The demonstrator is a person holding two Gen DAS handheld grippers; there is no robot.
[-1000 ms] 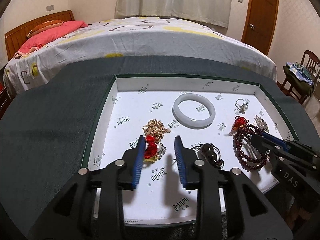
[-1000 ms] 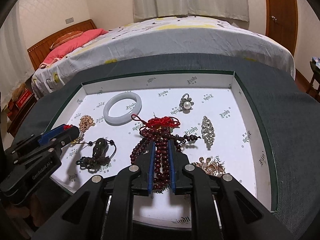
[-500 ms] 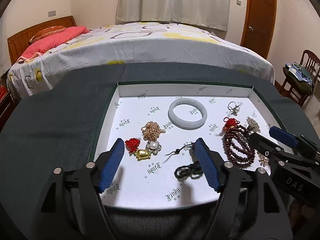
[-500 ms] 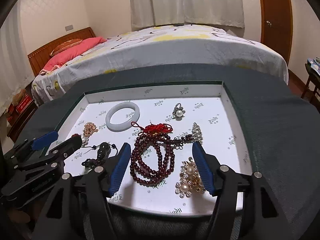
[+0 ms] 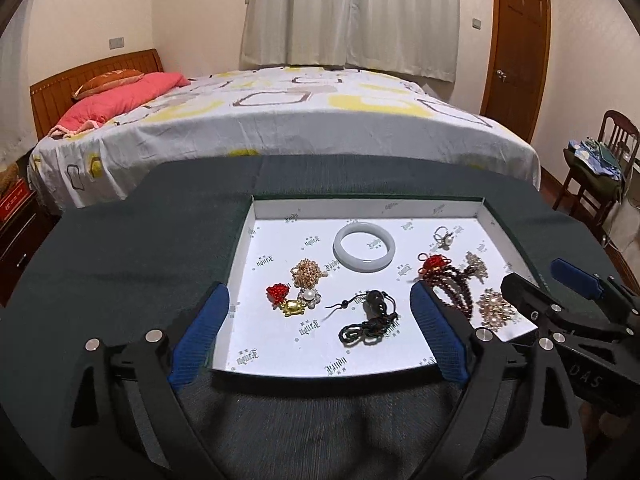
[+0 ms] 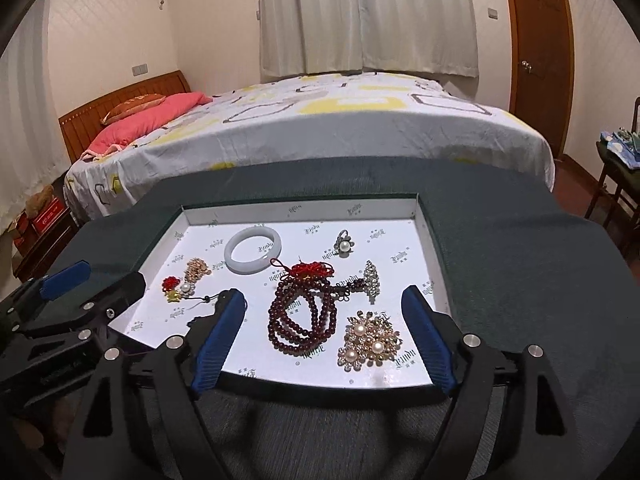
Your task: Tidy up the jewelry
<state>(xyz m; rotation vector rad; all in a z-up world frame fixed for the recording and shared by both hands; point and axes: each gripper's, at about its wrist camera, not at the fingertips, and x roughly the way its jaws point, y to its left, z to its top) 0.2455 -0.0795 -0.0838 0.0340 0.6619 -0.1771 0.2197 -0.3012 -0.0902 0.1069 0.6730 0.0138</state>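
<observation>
A shallow white-lined tray point(image 5: 362, 205) point(image 6: 424, 224) lies on a dark green table and holds the jewelry. In it are a white jade bangle point(image 5: 364, 247) point(image 6: 253, 250), a dark red bead strand with a red knot point(image 6: 300, 314) point(image 5: 450, 284), a gold pearl brooch point(image 6: 368, 346) point(image 5: 495, 309), a pearl ring point(image 6: 344, 243), a crystal brooch point(image 6: 371, 276), a gold chain point(image 5: 306, 273), a red-and-gold charm point(image 5: 286, 300) and a black cord pendant point(image 5: 370, 316). My left gripper point(image 5: 318, 334) is open and empty above the tray's near edge. My right gripper point(image 6: 324, 336) is open and empty, its fingers either side of the beads and pearl brooch.
A bed point(image 5: 280, 120) with a patterned sheet and pink pillow stands behind the table. A wooden door point(image 5: 516, 40) is at the back right, a chair point(image 5: 600, 168) with clothes at the right, a low cabinet point(image 5: 16, 220) at the left.
Both grippers have opened wide and drawn back and up from the tray. The right one let go of the red bead strand, the left one moved off the red charm.
</observation>
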